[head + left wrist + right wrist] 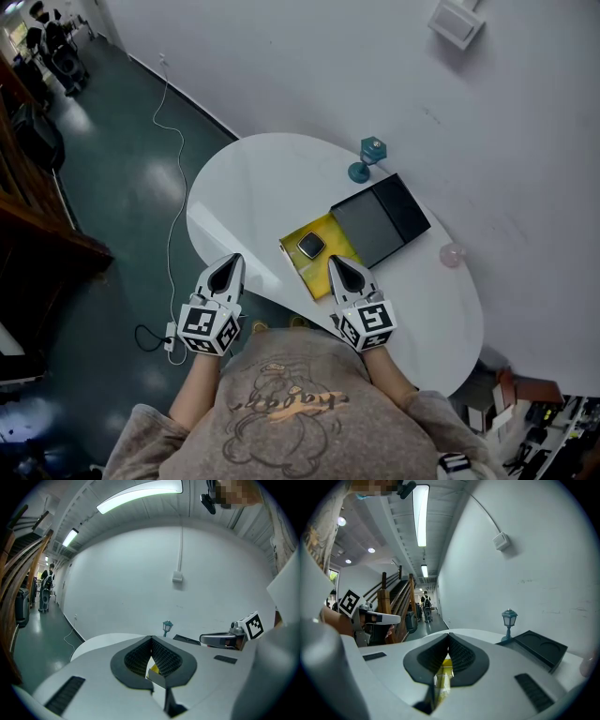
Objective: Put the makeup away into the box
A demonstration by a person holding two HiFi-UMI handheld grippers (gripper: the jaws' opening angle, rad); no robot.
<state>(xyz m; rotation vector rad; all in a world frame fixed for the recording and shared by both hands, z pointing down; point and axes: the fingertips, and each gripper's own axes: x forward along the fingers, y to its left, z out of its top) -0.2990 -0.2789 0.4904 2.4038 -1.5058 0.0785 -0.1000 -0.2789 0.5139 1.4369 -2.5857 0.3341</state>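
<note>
Both grippers are held low at the near edge of the worktop (244, 178), nosed toward the wall, marker cubes toward the person's chest.

Left gripper (228, 270): jaws closed, tips meeting, nothing clamped; only a sliver of yellow shows past the pads in its own view (151, 639). It sits at the near-left edge, off to the left of the task items.

Right gripper (339, 267): also closed and empty (449, 635). Its tip overlaps the near-right side of the yellow pad (317, 272); can't tell if it touches.

The yellow pad is flat and rectangular. Its long axis runs from the near edge diagonally toward the far left, and its near corner reaches the worktop edge.

Compact (311, 246): dark, rounded square, lying flat on the far half of the pad, between the two gripper tips and just beyond them. It is roughly square, so there is no readable long axis; its sides line up with the pad's edges. It is not in the box.

Box (367, 228): open, touching the pad's far-right side, grey half nearer and black half beyond. The halves lie side by side, and the join runs far-left to near-right.

Small pink thing (452, 254): right of the box, near the right edge.

Teal lamp figurine (367, 157): upright, just beyond the box, at the far edge by the wall.
</note>
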